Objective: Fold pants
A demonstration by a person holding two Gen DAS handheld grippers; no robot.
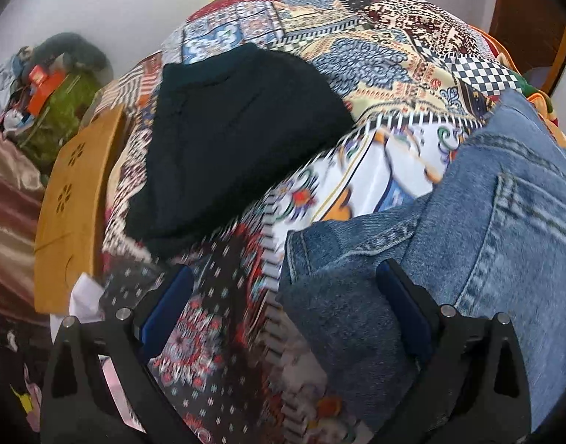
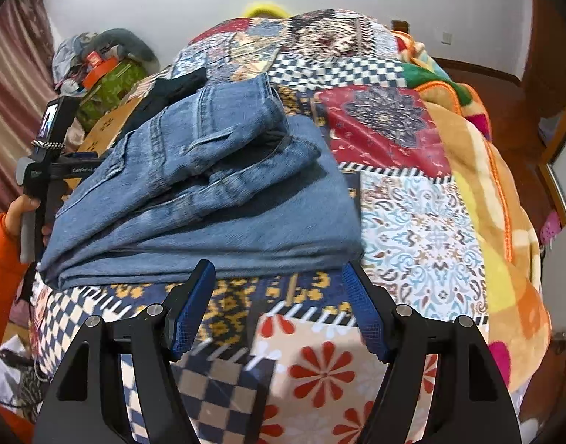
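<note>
Blue jeans (image 2: 209, 192) lie folded in a thick stack on the patchwork bedspread (image 2: 423, 222). In the left wrist view the jeans (image 1: 468, 229) fill the right side. My left gripper (image 1: 283, 281) is open, its jaws wide apart, with the jeans' near edge reaching between them by the right finger (image 1: 401, 296); nothing is gripped. My right gripper (image 2: 277, 277) is open and empty, just in front of the stack's near edge. The left gripper's body (image 2: 42, 170) shows at the left of the stack, held by a hand in an orange sleeve.
A black folded garment (image 1: 231, 140) lies on the bedspread (image 1: 357, 48) beyond the jeans. A wooden bed board (image 1: 76, 199) stands at the left. A pile of clutter (image 2: 98, 70) sits by the wall. An orange blanket (image 2: 505, 203) drapes the bed's right side.
</note>
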